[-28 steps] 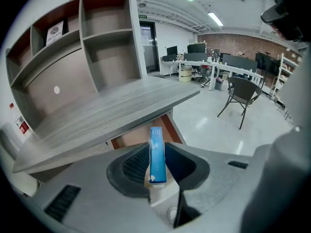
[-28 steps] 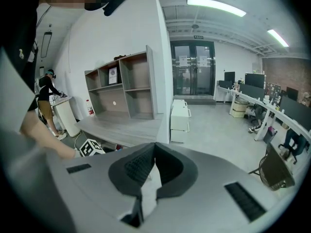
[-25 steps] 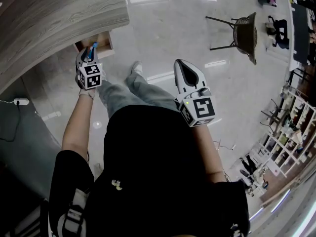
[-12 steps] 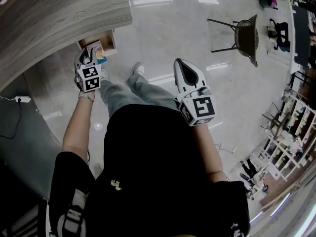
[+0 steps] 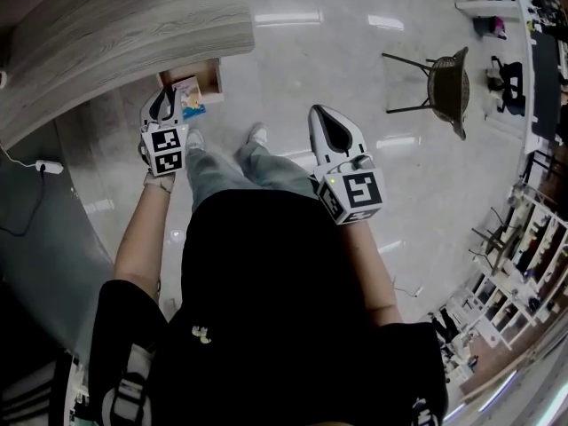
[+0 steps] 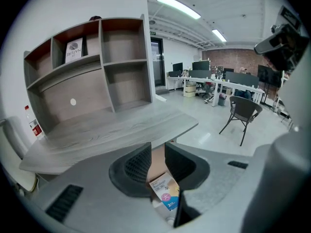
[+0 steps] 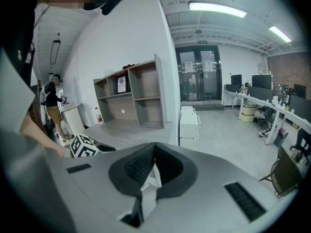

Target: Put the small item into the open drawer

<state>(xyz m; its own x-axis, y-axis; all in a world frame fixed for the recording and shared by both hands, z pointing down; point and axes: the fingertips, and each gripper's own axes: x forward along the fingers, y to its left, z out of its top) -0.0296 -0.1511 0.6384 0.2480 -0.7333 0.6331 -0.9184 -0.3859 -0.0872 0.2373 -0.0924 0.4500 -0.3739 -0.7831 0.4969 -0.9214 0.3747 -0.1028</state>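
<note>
The small item [image 5: 190,98], a white and blue box, lies flat in the open wooden drawer [image 5: 214,80] under the grey desk. My left gripper [image 5: 162,100] hovers just at the drawer's near left side, its jaws open with nothing between them. In the left gripper view the box [image 6: 165,195] shows below, through the gap of the left gripper [image 6: 157,155]. My right gripper [image 5: 318,112] hangs apart to the right, above the person's legs, shut and holding nothing; in its own view the right gripper [image 7: 154,147] shows its jaws meeting at the tips.
The grey wood desk top [image 5: 115,43] overhangs the drawer, and a shelf unit [image 6: 92,67] stands behind it. A wicker chair [image 5: 441,60] stands on the glossy floor at the right. A power strip [image 5: 44,167] lies by the wall at the left.
The left gripper held the blue and white box over the drawer, let it go into the drawer, and has drawn back a little. The right gripper has stayed put.
</note>
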